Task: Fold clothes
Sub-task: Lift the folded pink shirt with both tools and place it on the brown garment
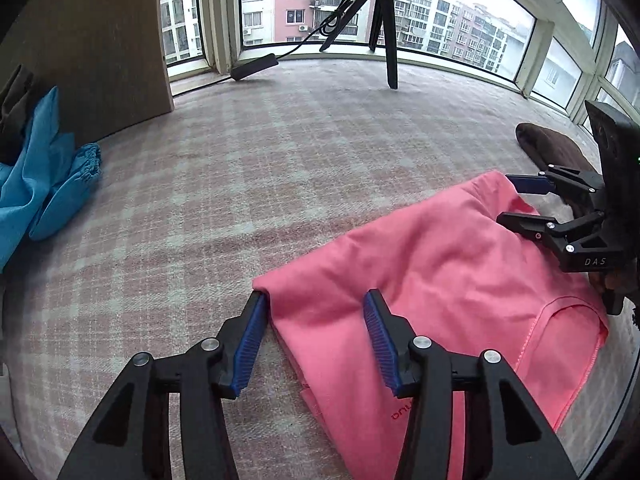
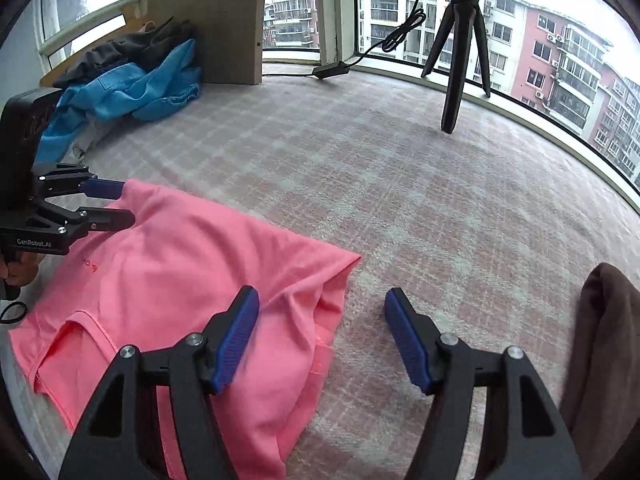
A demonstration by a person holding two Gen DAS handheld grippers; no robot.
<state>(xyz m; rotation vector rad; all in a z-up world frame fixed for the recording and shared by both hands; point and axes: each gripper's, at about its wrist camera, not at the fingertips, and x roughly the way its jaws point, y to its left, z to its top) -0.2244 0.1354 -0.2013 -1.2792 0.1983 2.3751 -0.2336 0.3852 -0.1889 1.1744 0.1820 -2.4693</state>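
Progress: pink garment point(image 1: 420, 300) lies doubled over, layers stacked, hem showing; how much folding remains I cannot tell.
Left gripper point(image 1: 316, 340): jaws wide, straddling its corner at 12 o'clock.
Right gripper point(image 2: 320, 340): wide; garment at 10 o'clock.
Farther: blue clothes point(image 2: 120, 92) at 10 o'clock.

Pink garment point(image 1: 420, 280) (lower part) cut off below.

White lettering "DAS" marks the black body of the right tongs point(image 1: 520, 204) at the right edge of the left wrist view. "GenRobot.AI" is printed on the left tongs point(image 2: 120, 204) at far left of the right wrist view. Small red print on the pink shirt point(image 1: 420, 280) is unreadable.
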